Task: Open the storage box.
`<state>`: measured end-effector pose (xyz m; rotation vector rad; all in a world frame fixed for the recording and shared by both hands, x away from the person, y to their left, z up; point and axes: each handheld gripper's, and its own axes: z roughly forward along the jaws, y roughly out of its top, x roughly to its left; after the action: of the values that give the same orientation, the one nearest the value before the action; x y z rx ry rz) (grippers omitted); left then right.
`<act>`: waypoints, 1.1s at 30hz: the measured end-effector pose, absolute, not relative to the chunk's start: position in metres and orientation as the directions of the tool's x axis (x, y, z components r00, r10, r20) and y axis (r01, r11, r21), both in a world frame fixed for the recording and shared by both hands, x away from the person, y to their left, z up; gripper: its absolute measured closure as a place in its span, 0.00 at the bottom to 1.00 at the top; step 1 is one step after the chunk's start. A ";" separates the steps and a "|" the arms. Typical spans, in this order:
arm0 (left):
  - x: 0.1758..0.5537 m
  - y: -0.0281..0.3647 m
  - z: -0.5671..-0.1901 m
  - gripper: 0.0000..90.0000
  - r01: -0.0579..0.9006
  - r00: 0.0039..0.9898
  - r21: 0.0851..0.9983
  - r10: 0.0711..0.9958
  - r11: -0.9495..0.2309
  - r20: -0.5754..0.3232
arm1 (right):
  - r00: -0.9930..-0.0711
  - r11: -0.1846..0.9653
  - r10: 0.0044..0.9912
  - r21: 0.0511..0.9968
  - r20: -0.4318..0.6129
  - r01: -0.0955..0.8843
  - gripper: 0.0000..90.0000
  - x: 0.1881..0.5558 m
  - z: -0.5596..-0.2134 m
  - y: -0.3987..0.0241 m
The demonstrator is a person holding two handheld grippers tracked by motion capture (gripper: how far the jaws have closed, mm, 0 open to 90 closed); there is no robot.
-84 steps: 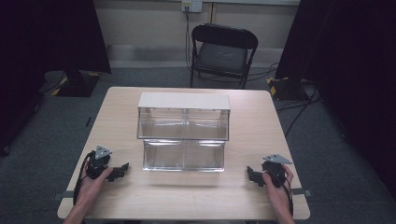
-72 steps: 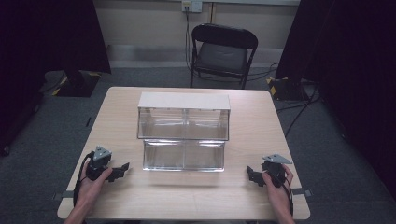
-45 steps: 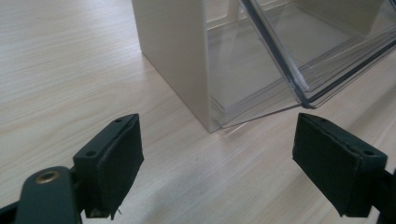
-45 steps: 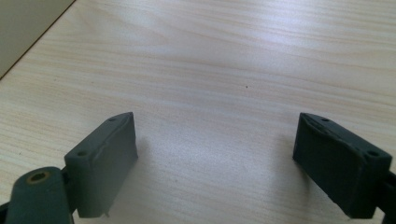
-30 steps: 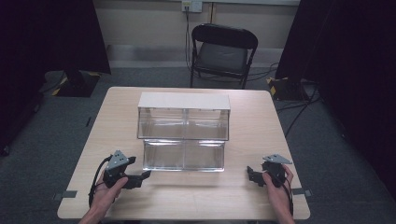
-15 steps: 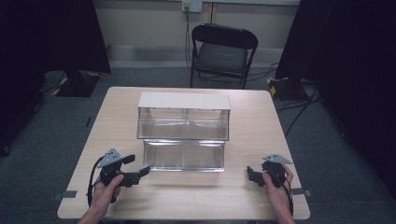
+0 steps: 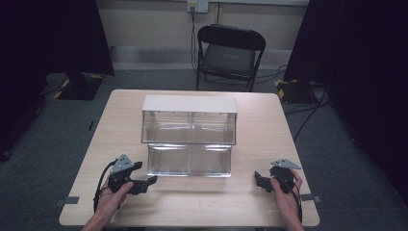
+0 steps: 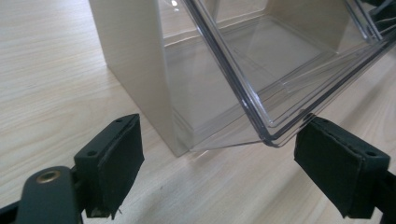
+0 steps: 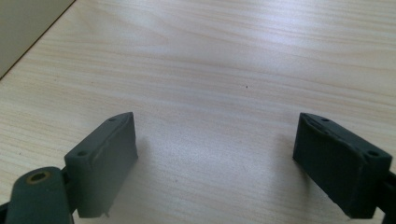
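Note:
A two-tier storage unit [image 7: 188,126] with a beige frame and clear plastic bins stands mid-table. Its lower bin [image 7: 188,160] juts forward. My left gripper [image 7: 148,183] is open, low over the table just front-left of that bin's left corner. In the left gripper view the clear bin corner [image 8: 280,70] and the beige side panel [image 8: 135,65] loom close ahead of the open left gripper [image 8: 223,140], with nothing between its pads. My right gripper [image 7: 258,181] is open near the front right of the table; the right gripper [image 9: 215,135] faces bare wood.
The wooden table [image 7: 260,125] has bare surface on both sides of the unit and along its front edge. A black folding chair [image 7: 227,53] stands behind the table. Dark curtains hang at both sides, and cables lie on the floor at the right.
My left gripper has moved from the table's left edge rightward to the lower bin's left corner. The right gripper has stayed put.

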<state>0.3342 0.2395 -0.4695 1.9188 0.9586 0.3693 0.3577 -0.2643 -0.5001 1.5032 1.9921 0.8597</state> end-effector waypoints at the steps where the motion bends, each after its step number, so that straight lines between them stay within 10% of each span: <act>1: 0.334 0.239 -0.469 0.17 0.467 0.655 0.842 0.745 -0.270 -0.125 | -0.268 0.192 0.963 0.735 -0.015 0.650 0.14 0.358 -0.500 -0.264; 33: 0.332 0.235 -0.469 0.19 0.456 0.657 0.846 0.745 -0.276 -0.110 | -0.268 0.192 0.963 0.735 -0.015 0.650 0.14 0.358 -0.500 -0.264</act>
<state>0.3325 0.2349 -0.4687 1.9254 0.9419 0.3841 0.3577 -0.2643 -0.5001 1.5032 1.9922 0.8597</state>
